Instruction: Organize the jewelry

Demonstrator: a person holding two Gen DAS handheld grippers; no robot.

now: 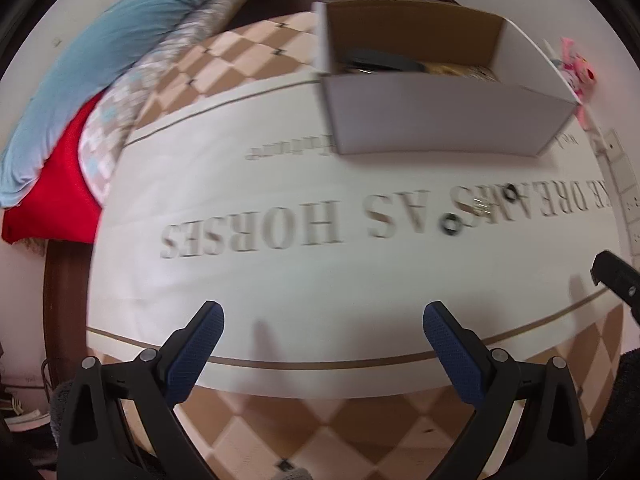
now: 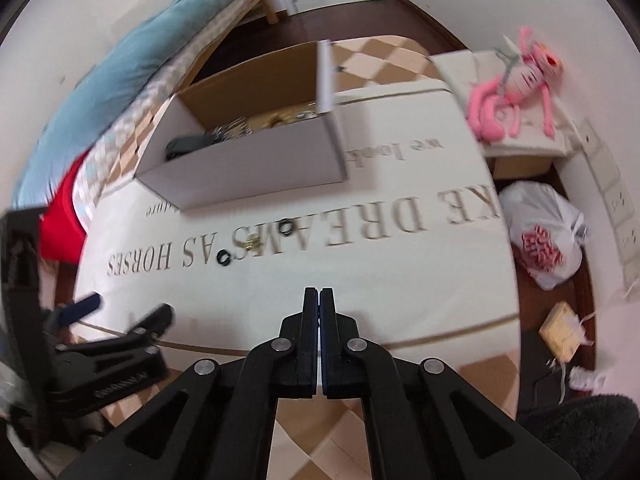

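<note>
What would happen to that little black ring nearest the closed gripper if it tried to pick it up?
The black ring lies flat on the printed cloth, so it probably won't roll. It looks small and thin, likely light and apt to slide or slip from the pads. The right gripper is shut and apart from it, so it would need to open first.

1. Dark rings: two, one (image 2: 224, 258) and another (image 2: 286, 227), lay on the printed cloth (image 2: 400, 280).
2. Small gold-toned piece (image 2: 251, 241): one, between the rings; type could not be told.
3. Cardboard box (image 2: 248, 172): one, open.
4. Pink plush toy (image 2: 516, 88): one.
5. White plastic bag (image 2: 544, 232): one.
</note>
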